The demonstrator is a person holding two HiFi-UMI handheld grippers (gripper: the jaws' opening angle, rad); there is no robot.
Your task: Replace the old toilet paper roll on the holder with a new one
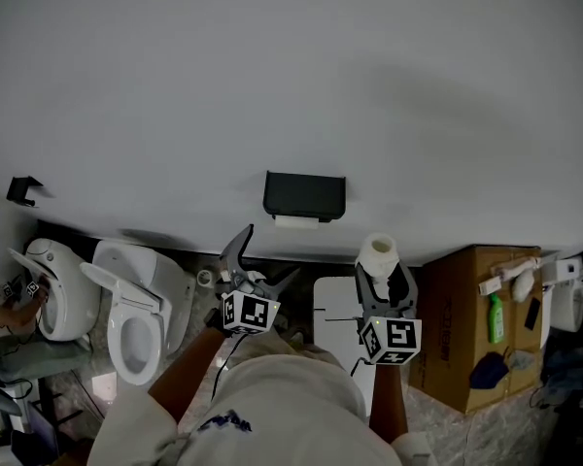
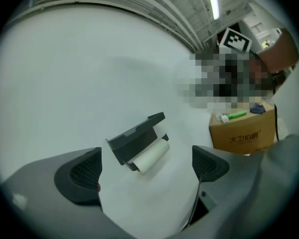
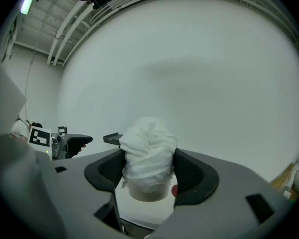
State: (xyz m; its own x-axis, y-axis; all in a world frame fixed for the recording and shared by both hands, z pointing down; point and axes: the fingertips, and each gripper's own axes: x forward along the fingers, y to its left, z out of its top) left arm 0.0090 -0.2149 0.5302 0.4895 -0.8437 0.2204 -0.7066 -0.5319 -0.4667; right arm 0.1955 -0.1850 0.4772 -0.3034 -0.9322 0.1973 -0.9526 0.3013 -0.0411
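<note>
One old roll (image 2: pixel 150 157) half hidden under holder (image 2: pixel 134 136); left gripper (image 2: pixel 147 168) agape, empty; right gripper (image 3: pixel 148 171) clamps one new roll (image 3: pixel 148 146).

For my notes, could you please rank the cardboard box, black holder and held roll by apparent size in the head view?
Largest: cardboard box.
Next: black holder.
Smallest: held roll, although it is nearer the camera.
</note>
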